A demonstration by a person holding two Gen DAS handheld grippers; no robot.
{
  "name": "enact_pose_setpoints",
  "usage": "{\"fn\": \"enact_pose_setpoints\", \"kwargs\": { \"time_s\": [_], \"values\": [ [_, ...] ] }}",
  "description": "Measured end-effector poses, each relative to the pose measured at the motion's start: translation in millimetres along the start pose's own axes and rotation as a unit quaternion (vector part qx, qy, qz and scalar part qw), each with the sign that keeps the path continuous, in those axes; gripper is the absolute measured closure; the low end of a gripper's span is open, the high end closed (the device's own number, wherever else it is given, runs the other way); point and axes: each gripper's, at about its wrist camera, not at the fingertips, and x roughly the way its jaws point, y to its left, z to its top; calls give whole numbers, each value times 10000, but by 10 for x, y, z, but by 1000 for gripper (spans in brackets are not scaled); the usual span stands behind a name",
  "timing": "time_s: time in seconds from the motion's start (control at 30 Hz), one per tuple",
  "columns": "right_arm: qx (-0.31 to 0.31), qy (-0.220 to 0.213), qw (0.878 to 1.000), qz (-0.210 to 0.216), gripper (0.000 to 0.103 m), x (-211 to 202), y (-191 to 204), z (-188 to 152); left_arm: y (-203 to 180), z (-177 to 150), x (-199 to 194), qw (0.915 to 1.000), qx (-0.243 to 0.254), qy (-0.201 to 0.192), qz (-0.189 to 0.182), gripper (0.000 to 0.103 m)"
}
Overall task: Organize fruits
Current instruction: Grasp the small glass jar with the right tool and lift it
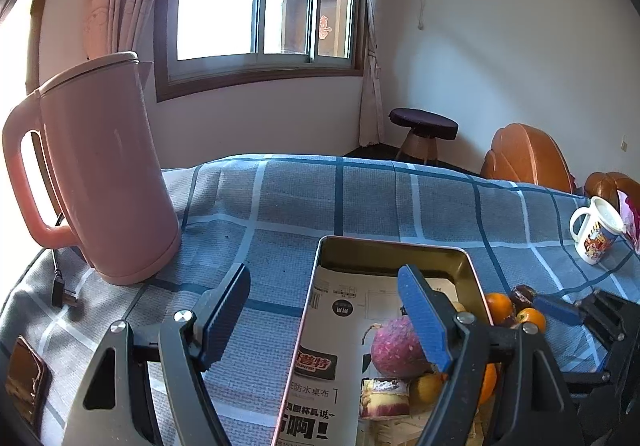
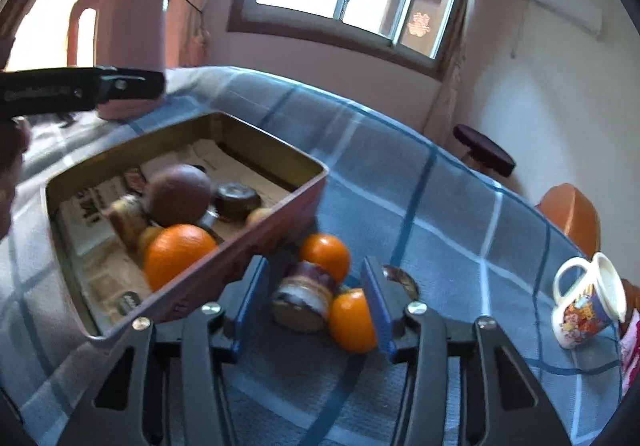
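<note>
A metal tin [image 1: 316,310] [image 2: 224,274] lined with printed paper sits on the blue checked tablecloth. It holds a reddish-purple round fruit [image 1: 394,346] [image 2: 180,194], an orange [image 2: 178,252], small yellow fruits [image 1: 426,386] and a dark mangosteen-like fruit [image 2: 238,200]. On the cloth beside the tin lie two oranges [image 2: 326,252] [image 2: 352,320] and a dark brown fruit [image 2: 304,296]. My left gripper [image 1: 324,326] is open, straddling the tin's left wall. My right gripper [image 2: 314,310] is open, low over the cloth, around the dark fruit and near orange.
A pink electric kettle [image 1: 100,166] [image 2: 128,38] stands at the far left with its plug [image 1: 60,286] on the cloth. A printed mug [image 1: 596,234] [image 2: 584,306] stands at the right. A phone [image 1: 24,378] lies at the near left. Chairs [image 1: 524,158] and a stool [image 1: 424,126] stand beyond the table.
</note>
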Motion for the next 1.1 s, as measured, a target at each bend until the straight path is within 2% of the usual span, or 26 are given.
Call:
{"fn": "enact_pose_setpoints", "kwargs": {
  "time_s": [0.13,0.4,0.6,0.7,0.83,0.93,1.1],
  "values": [
    [-66,287,9996,26,62,100,44,-24,5,6,-9,10000,-5,1,-17,25],
    [-405,465,9974,-369,62,191,158,-19,-10,8,-22,10000,-16,5,-45,25],
    [-643,524,9953,-501,65,224,258,-23,-23,2,-13,10000,-16,-1,-62,25],
    [-402,357,9979,-353,66,133,191,1,-29,2,-11,9999,-43,-13,-104,25],
    [264,22,9996,-91,66,-62,-82,84,-118,3,18,9998,-23,-10,-199,25],
    [655,-66,9976,-224,66,-148,-342,55,-324,-25,46,9987,69,143,-477,25],
    [1264,52,9909,-466,66,-180,-829,-93,-846,-64,10,9951,596,267,-749,25]
  ]
}}
